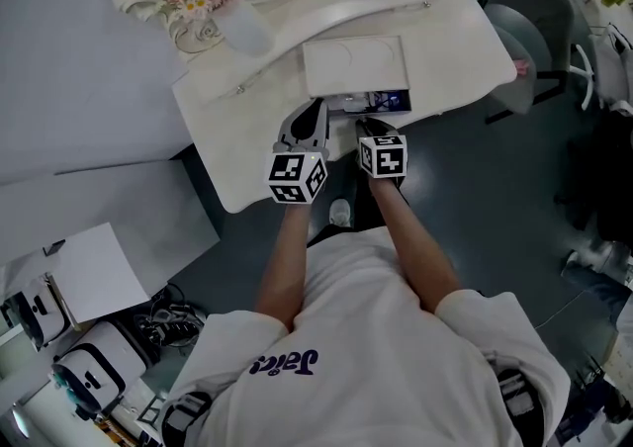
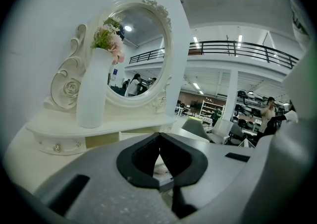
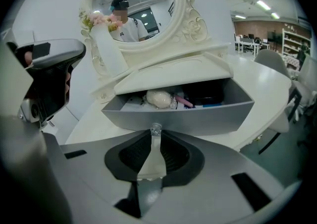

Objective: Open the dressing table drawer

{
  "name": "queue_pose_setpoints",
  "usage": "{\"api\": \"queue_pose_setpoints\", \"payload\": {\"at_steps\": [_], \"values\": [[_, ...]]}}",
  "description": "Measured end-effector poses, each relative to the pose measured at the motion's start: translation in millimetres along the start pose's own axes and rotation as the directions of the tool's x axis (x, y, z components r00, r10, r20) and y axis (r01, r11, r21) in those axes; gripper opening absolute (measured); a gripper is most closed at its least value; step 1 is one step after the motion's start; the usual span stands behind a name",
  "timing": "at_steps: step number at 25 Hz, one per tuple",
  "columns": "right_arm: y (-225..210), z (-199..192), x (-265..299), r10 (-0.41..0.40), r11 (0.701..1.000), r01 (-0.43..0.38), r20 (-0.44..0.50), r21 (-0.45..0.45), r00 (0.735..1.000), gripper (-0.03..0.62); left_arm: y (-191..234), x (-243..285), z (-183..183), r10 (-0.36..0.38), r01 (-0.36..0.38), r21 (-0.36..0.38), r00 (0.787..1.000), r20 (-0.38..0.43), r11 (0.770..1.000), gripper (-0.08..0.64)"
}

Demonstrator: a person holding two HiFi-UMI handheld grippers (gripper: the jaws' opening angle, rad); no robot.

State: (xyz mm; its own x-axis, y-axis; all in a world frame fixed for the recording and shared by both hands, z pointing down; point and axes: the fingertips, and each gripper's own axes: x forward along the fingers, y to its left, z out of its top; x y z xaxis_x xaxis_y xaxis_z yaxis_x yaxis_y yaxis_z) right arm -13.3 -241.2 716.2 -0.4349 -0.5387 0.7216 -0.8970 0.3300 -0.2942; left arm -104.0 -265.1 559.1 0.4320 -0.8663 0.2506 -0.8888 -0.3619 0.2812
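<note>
The white dressing table (image 1: 247,138) carries a small drawer (image 3: 178,114) with a grey front, pulled partly out. Inside it lie a pale round thing (image 3: 158,98) and small items. My right gripper (image 3: 155,133) is shut on the drawer's clear knob (image 3: 155,129); in the head view it (image 1: 377,127) sits at the drawer's front (image 1: 381,100). My left gripper (image 1: 309,121) hovers just left of it over the tabletop, jaws together and empty, and points at the mirror (image 2: 136,54). Its body (image 3: 49,74) shows at the left of the right gripper view.
A white vase with pink flowers (image 1: 237,25) stands at the back left of the table, beside the oval mirror (image 3: 133,5). A grey chair (image 1: 534,20) is to the right. Bags and papers (image 1: 89,336) lie on the floor at the left.
</note>
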Motion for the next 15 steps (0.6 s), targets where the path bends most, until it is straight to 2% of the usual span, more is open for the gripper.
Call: {"api": "queue_pose_setpoints", "payload": {"at_steps": [15], "values": [[12,-33,-20,-0.024,1.000,0.024,0.006,-0.002,1.000,0.063,-15,-33,-13,-0.024,0.024,0.020,1.000,-0.012,1.000,0.015]]}}
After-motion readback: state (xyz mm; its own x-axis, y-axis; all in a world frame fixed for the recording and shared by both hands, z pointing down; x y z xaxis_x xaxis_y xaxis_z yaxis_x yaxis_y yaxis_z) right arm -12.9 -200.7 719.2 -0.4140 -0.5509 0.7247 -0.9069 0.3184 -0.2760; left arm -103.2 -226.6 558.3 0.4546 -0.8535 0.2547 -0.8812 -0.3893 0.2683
